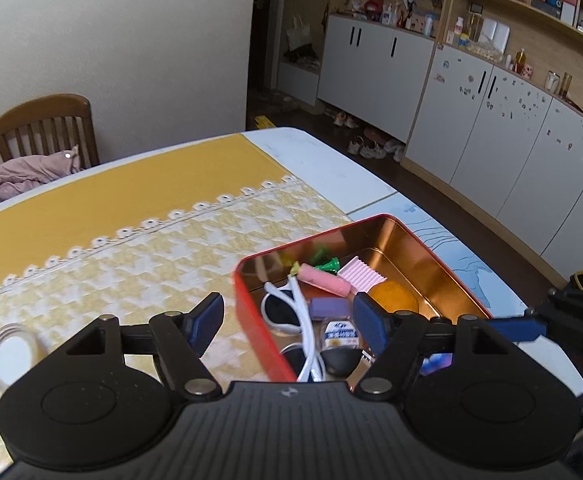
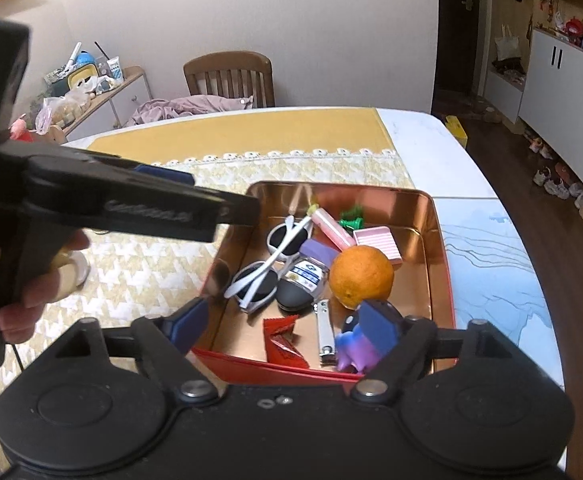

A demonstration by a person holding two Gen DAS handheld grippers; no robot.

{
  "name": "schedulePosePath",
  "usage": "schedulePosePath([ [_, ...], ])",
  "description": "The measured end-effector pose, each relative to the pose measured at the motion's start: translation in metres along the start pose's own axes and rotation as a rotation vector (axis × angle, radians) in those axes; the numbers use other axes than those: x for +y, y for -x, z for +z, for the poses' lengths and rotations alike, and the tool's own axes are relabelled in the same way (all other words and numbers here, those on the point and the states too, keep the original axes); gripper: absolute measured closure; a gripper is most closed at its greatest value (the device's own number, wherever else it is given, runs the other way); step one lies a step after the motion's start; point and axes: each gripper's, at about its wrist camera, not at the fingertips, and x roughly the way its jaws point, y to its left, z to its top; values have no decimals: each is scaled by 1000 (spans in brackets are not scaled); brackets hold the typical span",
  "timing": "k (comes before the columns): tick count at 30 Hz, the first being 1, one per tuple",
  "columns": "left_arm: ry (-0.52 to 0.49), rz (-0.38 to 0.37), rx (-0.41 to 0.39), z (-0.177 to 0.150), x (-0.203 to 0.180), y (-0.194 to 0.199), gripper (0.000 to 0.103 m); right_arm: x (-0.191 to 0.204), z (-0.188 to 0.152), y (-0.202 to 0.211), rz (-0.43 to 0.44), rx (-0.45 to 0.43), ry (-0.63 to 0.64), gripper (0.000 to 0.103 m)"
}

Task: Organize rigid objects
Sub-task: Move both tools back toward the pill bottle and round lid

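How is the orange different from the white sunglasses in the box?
The orange is round and orange; the white sunglasses are flat, with white frames and dark lenses. The orange sits alone as one lump; the sunglasses sprawl with crossed arms. Both lie inside the red tin box.

Both grippers matte black plastic w/ blue finger pads: left gripper [image 1: 287, 316], right gripper [image 2: 279, 320]. Silver pivot screws, ribbed centre housing, round side discs. Raised lettering on left gripper's arm, prob. a brand, unreadable.
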Motion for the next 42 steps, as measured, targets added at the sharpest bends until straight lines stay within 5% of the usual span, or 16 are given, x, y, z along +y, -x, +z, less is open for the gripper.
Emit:
schedulePosePath([
  [10,43,47,-38,-26,34,55,22,33,1,14,9,-47,29,4],
  [23,104,131,-64,-68,92,112,21,84,11,10,75,-62,47,0],
  [42,124,70,-21,-118,166,137,17,165,51,-35,200,-13,133,0],
])
